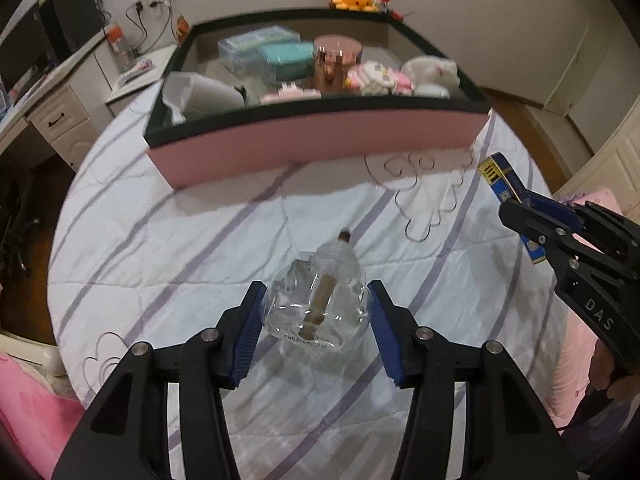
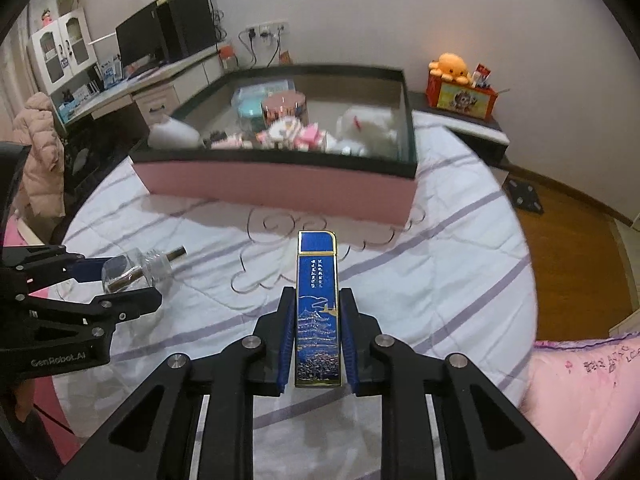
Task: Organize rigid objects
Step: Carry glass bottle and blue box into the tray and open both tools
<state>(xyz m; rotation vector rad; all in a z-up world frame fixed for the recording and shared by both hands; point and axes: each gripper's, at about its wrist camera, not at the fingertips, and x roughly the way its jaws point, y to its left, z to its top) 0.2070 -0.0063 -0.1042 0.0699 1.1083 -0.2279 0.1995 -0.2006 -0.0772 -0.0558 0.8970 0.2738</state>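
A clear glass bottle (image 1: pixel 336 264) with a brown tube inside sits between the blue pads of my left gripper (image 1: pixel 316 285), which is shut on it just above the white striped quilt (image 1: pixel 180 240). The right wrist view shows the same bottle (image 2: pixel 154 266) in the left gripper (image 2: pixel 132 280), neck pointing right. My right gripper (image 2: pixel 318 292) is shut on a slim blue and gold box (image 2: pixel 317 264) that stands out ahead of its fingers. From the left wrist view, that blue box (image 1: pixel 498 176) and the right gripper (image 1: pixel 520 216) are at the right edge.
A large pink box with a black rim (image 1: pixel 312 140) (image 2: pixel 280 188) lies further back on the bed, holding containers, a white plush and several small items. A desk (image 2: pixel 132 92) stands at the left. A pink pillow (image 2: pixel 580 392) lies at the right.
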